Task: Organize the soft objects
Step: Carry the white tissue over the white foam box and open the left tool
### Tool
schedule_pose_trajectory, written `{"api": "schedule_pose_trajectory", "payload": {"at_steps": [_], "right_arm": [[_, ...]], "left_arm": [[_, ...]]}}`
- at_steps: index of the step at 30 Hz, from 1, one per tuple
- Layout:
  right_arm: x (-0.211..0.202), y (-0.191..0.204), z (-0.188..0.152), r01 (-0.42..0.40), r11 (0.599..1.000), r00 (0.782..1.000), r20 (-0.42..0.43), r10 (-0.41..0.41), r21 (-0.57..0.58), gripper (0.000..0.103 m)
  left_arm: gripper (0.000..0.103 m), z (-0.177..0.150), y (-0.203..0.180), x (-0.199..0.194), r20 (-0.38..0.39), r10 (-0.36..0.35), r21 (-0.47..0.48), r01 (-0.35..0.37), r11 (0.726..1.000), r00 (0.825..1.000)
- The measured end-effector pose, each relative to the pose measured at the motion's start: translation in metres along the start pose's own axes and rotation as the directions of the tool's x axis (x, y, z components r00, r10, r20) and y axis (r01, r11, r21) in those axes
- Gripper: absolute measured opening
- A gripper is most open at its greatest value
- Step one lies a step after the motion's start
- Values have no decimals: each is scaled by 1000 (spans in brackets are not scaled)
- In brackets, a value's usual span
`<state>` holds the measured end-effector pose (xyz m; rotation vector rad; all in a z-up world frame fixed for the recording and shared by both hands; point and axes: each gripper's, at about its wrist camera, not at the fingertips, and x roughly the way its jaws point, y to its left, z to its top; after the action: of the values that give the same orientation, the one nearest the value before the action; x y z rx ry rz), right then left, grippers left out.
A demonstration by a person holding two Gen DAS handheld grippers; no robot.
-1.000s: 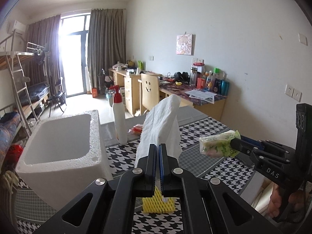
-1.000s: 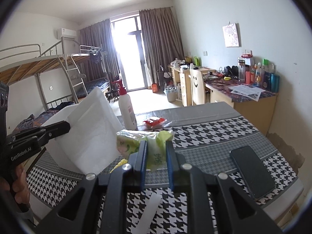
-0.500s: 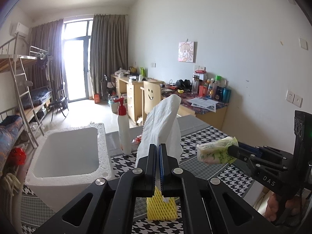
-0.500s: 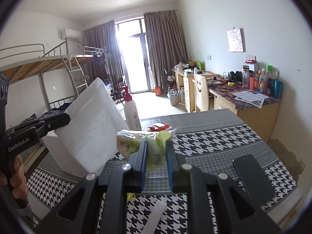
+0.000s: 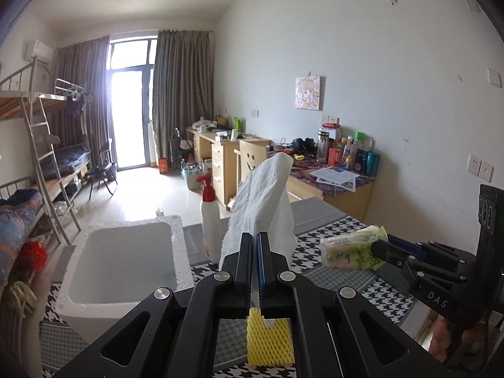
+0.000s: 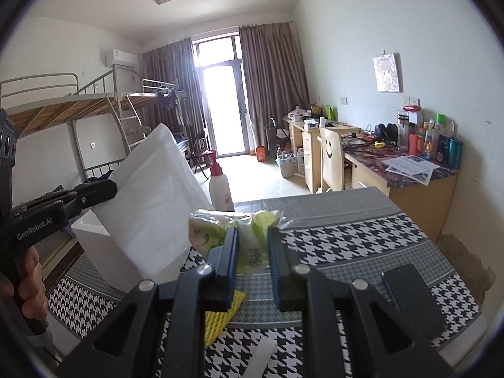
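Both grippers were loaded and held above the counter (image 6: pixel 393 236), which was covered in a black-and-white houndstooth cloth. The left gripper (image 5: pixel 254 245) had its fingers pressed fully together on the lower edge of a white tissue sheet (image 5: pixel 264 201); the sheet rose stiffly from the fingers, long axis roughly upright, surface lightly quilted, top edge folded over. The right gripper (image 6: pixel 252 249) had its fingers narrowed on a soft tissue pack (image 6: pixel 233 230) in crinkly pale-green and cream plastic wrap, gripped at one end so that the pack ran on leftward past the fingers (in the left wrist view it jutted toward the left gripper, long axis roughly level). The white foam box (image 5: pixel 126 252), thick-walled with a grainy rim and open at the top, stood to the left of and below the left gripper; the tissue sheet hung near its right-hand wall. Judgement: if the box is the destination, the left hand is the nearer, and the sheet would need to swing left and down over the rim. A yellow foam net sleeve (image 5: pixel 271 340) lay flat on the counter beneath both grippers, not yet collected. A white pump bottle (image 5: pixel 211 220) with a red head stood just beside the box. A dark phone (image 6: pixel 412 299) lay on the counter to the right.
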<state>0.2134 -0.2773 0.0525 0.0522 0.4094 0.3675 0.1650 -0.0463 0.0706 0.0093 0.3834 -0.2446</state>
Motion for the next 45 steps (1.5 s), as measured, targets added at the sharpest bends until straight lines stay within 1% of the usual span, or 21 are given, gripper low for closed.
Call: {"api": "schedule_pose_trajectory", "payload": {"at_steps": [13,25,34,39,45], "right_arm": [[5,6,14,-28,1000,999,26,29,-10,22],[14,11,25,-65,998,997,38,65,-11,22],[22,23,33,-109,993,993,40,111,-32,22],[27,32,37,-138,989,990,35,140,-46,22],[32,45,40,-169,984,985,31,171,-62,22]], "left_arm": [[3,18,11,-2,39,39,-17,-39,999,998],[3,28,25,-1,52,100,-40,-98,994,994],[3,33,39,-3,62,152,-58,-149,987,986],[3,34,50,-4,60,185,-82,-180,980,981],[3,35,59,-7,65,220,-89,-214,973,973]]}}
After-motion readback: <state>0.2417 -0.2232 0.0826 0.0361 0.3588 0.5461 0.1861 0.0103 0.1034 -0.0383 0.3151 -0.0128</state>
